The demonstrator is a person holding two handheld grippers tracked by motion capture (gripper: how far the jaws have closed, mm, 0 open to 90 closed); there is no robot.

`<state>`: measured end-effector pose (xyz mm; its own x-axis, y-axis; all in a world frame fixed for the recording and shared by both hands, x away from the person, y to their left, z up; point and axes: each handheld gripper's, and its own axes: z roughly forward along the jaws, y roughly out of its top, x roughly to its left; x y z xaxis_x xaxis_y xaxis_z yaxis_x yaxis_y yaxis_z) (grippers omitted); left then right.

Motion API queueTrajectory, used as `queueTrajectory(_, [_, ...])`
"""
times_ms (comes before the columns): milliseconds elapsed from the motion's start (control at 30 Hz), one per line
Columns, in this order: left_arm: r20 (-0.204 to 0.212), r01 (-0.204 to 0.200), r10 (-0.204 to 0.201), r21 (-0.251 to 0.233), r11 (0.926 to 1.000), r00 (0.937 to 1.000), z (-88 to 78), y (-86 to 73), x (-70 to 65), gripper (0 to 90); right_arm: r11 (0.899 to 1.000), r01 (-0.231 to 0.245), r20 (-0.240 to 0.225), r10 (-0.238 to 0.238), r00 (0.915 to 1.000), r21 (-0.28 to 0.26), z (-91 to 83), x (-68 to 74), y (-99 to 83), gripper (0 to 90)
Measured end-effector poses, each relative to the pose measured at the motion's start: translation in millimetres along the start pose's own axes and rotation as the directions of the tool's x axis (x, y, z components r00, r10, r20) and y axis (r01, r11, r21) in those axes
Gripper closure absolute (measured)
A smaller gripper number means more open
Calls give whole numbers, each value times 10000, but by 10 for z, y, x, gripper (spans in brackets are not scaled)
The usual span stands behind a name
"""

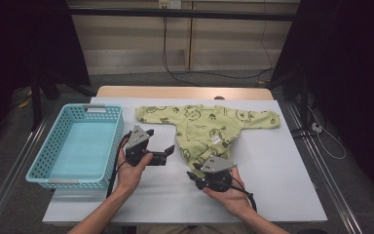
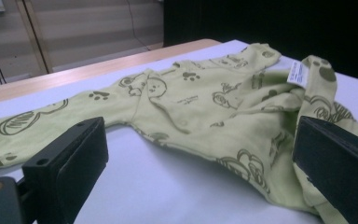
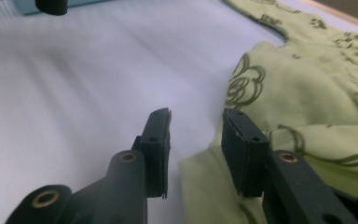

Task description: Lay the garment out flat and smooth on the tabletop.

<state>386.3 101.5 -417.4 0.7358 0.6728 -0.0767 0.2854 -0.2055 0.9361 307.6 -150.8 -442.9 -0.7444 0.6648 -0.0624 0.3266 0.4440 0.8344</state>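
A light green baby garment (image 1: 209, 126) with dark animal and paw prints lies spread on the white table (image 1: 282, 185), its lower part rumpled with a white label showing. My left gripper (image 1: 160, 141) is open just left of the garment's lower body. In the left gripper view its jaws (image 2: 200, 135) stand wide, and the garment (image 2: 205, 102) stretches across ahead of them. My right gripper (image 1: 195, 171) sits at the garment's bottom hem. In the right gripper view its jaws (image 3: 196, 121) are close together with a gap; the hem of the garment (image 3: 317, 93) lies by the right jaw, unpinched.
A light blue plastic basket (image 1: 44, 156) stands hollow at the left side of the table. Bare white tabletop runs along the front edge and to the right of the garment. Cables trail over the floor beyond the table.
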Motion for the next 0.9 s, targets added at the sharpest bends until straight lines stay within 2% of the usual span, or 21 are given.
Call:
queueTrajectory(67, [-13, -41, 41, 60, 10000, 10000, 6, -11, -16, 33, 9996, 142, -15, -141, 9999, 258, 33, 20, -43, 627])
queueTrajectory(167, [-20, -129, 129, 14, 9999, 9999, -15, -16, -26, 33, 9968, 260, 209, -277, 9994, 758, 82, 33, -95, 604])
queueTrajectory(200, [58, -27, 28, -96, 9999, 10000, -15, -29, -36, 33, 9957, 264, 390, -300, 9988, 887, 92, 36, -105, 590])
queueTrajectory(233, [-62, -148, 149, 89, 9999, 9999, -28, -31, -39, 33, 9954, 213, 462, -257, 9986, 938, 101, 43, -111, 581])
queueTrajectory(267, [38, -138, 138, -36, 9999, 9999, -16, -47, -36, 33, 9943, 207, 521, -262, 9983, 1047, 116, 48, -111, 587])
queueTrajectory(333, [-18, -54, 54, 69, 10000, 10000, -8, -67, -34, 33, 9936, 60, 688, -138, 9975, 1124, 137, 51, -93, 603])
queueTrajectory(367, [-16, -99, 100, 138, 9999, 9999, -7, -75, -29, 33, 9931, 144, 789, -237, 9966, 1168, 146, 45, -90, 626])
queueTrajectory(400, [18, 23, -23, 82, 10000, 10000, -1, -81, -36, 33, 9925, 151, 905, -262, 9956, 1212, 144, 41, -93, 654])
queueTrajectory(467, [72, 11, -12, 32, 10000, 10000, -4, -80, -37, 33, 9937, 31, 964, -140, 9952, 1123, 137, 41, -108, 681])
queueTrajectory(533, [120, 329, -330, 58, 9994, 9994, -10, -76, -26, 36, 9928, 171, 1165, -310, 9927, 1189, 140, 63, -108, 698])
queueTrajectory(600, [87, 206, -206, 7, 9998, 9998, -7, -76, -22, 36, 9921, 319, 1312, -478, 9902, 1210, 144, 84, -107, 728])
queueTrajectory(633, [-82, 50, -48, 168, 9998, 10000, -13, -72, -25, 36, 9926, 248, 1341, -407, 9901, 1185, 137, 78, -108, 774])
queueTrajectory(700, [42, 82, -82, 30, 10000, 10000, -10, -80, -10, 36, 9945, -175, 1116, 60, 9937, 1032, 115, 31, -114, 849])
queueTrajectory(733, [87, 168, -168, 45, 9998, 9998, -12, -83, -11, 36, 9953, -373, 987, 284, 9947, 892, 108, 11, -115, 859])
queueTrajectory(767, [134, 235, -236, 78, 9997, 9996, -11, -86, -18, 36, 9950, -421, 984, 331, 9946, 908, 94, 1, -117, 863])
queueTrajectory(800, [10, 167, -167, -8, 9999, 9999, -11, -84, -17, 36, 9959, -469, 970, 393, 9945, 778, 81, -5, -115, 866])
queueTrajectory(833, [-22, 191, -190, 112, 9998, 9998, -17, -83, -24, 37, 9965, -457, 946, 389, 9948, 706, 61, -17, -112, 868])
queueTrajectory(900, [65, 230, -230, 58, 9997, 9997, -11, -91, -32, 36, 9975, -523, 904, 478, 9948, 483, 3, -29, -94, 869])
